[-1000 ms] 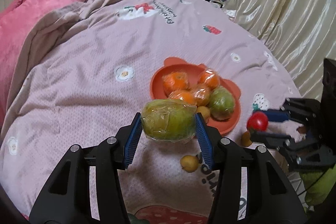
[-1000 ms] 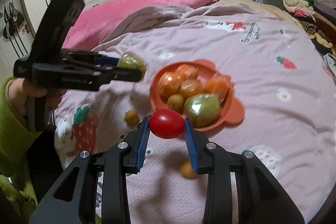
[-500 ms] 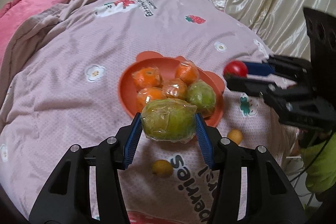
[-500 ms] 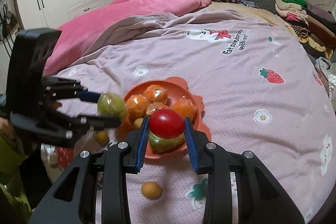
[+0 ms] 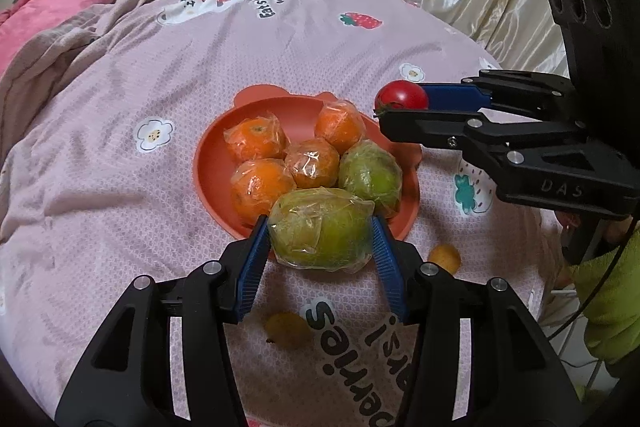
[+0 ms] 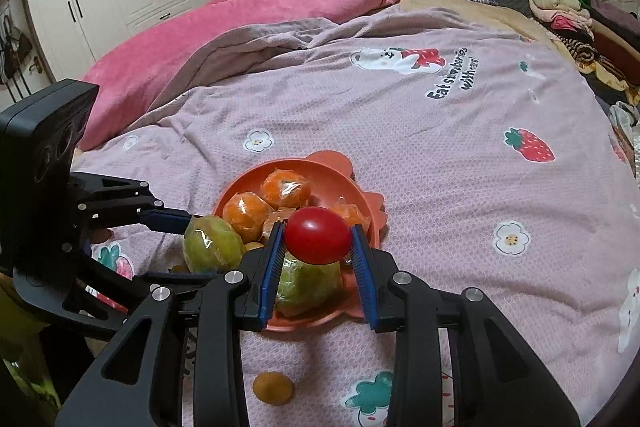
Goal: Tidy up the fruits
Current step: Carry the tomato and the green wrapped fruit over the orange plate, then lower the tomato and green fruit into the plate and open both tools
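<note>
Left gripper (image 5: 320,239): I have it clamped on a plastic-wrapped green fruit (image 5: 320,227), held over the near rim of the orange plate (image 5: 204,167).
Right gripper (image 6: 318,239): I am pinching a red tomato (image 6: 317,235) above the plate's fruit.
Plate: wrapped oranges (image 5: 256,141) and another green fruit (image 5: 370,177).
Bedspread (image 5: 120,147): two small yellow fruits (image 5: 288,330) lie loose near the plate.

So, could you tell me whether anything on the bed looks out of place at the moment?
Yes: two small yellow-orange fruits lie loose on the bedspread, beside the orange plate rather than in it with the wrapped fruit. Nothing looks spilled or damaged.
</note>
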The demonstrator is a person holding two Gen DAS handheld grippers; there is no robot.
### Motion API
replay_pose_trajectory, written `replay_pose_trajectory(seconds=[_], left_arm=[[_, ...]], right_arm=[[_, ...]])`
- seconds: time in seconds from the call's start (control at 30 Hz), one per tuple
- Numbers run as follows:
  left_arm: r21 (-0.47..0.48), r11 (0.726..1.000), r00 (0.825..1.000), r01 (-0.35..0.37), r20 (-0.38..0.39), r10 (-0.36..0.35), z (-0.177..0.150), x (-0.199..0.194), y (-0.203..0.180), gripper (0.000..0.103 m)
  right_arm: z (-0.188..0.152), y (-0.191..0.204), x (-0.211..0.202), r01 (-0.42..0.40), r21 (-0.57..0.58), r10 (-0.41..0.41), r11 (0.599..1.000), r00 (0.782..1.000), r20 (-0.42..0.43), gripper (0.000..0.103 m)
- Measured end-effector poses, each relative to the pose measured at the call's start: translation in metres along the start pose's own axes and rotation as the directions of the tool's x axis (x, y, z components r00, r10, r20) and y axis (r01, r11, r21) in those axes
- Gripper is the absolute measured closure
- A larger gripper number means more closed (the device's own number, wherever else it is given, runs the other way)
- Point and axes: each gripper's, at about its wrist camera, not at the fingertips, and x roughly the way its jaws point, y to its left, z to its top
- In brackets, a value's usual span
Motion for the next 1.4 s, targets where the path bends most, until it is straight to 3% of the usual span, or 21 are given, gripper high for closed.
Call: replay_pose_trajectory(seconds=[1.1,1.4], left_arm=[[-0.01,1.0,1.0,0.013,0.02,-0.013,0.0,-0.005,0.006,0.06],[-0.009,1.0,1.0,0.012,0.022,-0.012,-0.001,-0.007,0.005,0.06]], right_arm=[[0.004,0.003,0.022,-0.028,0.004,0.028,1.0,0.998,-0.055,0.07],[0.004,0.002,0.016,-0.022,0.011,0.023,1.0,0.999,-0.037,0.058]])
